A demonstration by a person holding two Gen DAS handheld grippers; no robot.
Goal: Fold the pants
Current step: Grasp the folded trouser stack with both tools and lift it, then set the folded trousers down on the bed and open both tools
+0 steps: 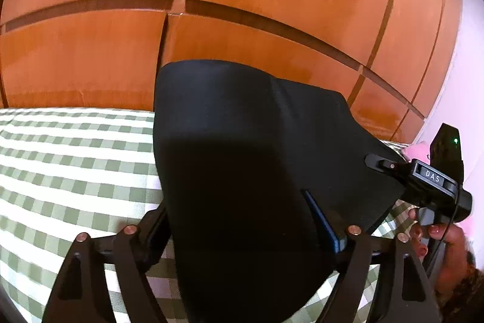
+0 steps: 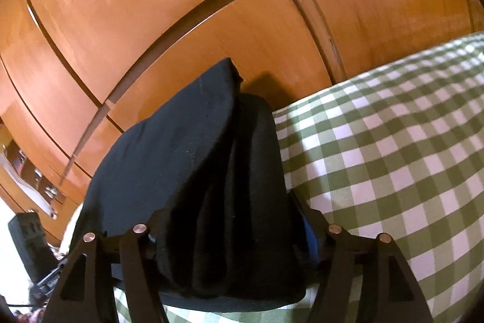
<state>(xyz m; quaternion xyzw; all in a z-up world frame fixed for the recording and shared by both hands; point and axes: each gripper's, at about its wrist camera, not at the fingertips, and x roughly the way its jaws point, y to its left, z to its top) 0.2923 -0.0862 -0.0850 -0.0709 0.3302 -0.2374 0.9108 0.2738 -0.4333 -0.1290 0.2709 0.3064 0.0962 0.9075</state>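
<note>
The black pants are bunched in several folded layers and lifted above the checked bed cover. My left gripper is shut on a thick fold of the pants that hides most of its fingers. My right gripper is shut on the other end of the pants, whose layered edges stand up between its fingers. In the left wrist view the right gripper shows at the right, pinching the pants' far corner, with the person's hand on its handle.
A green and white checked cover lies over the bed. An orange wooden wardrobe with dark grooves stands right behind it, also in the right wrist view. A pale wall is at the right. A dark box sits low at left.
</note>
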